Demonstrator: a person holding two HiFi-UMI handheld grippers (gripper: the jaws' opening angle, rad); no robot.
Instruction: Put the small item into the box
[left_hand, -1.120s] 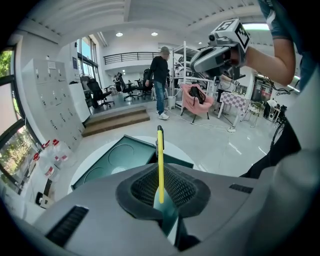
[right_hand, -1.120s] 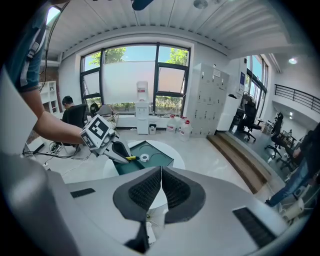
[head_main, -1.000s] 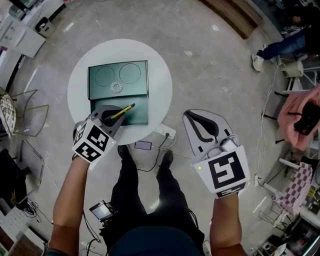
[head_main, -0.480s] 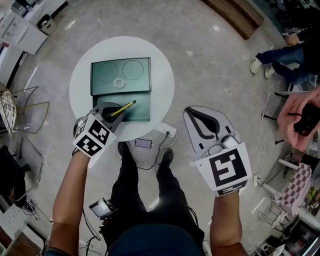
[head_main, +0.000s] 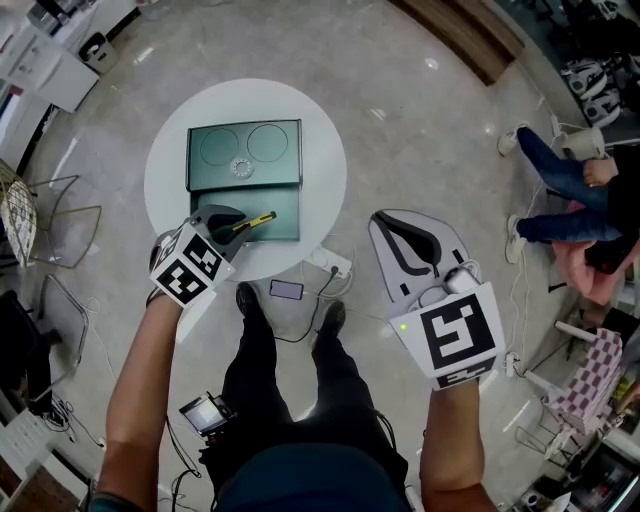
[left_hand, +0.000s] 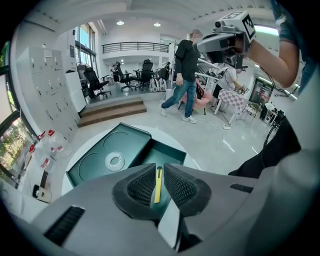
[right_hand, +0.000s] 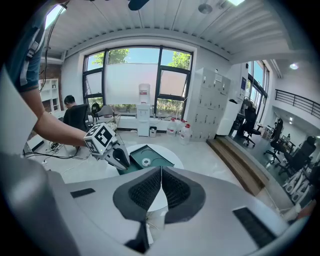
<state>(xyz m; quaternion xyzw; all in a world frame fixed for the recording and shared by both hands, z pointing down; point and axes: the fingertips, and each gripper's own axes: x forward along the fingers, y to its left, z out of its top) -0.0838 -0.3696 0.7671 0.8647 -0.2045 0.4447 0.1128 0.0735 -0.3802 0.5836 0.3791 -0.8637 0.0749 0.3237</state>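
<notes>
Since a second ago the yellow utility knife (left_hand: 158, 183) lies flatter in your left gripper (head_main: 229, 222) | left gripper clamped on the knife, whose tip is over the open tray of the dark green box (head_main: 286, 226) on the round white table (head_main: 326, 190) | right gripper (right_hand: 161, 172): jaws pressed together, empty, well right of the table.

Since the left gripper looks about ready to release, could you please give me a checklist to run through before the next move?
1. Jaws of the left gripper closed on the yellow item: ok.
2. The green box is open, its lid laid flat: ok.
3. Item over the box rather than the bare table: ok in the head view.
4. Item low enough to drop gently: cannot tell.
5. The right gripper is shut, empty and away from the box: ok.
</notes>
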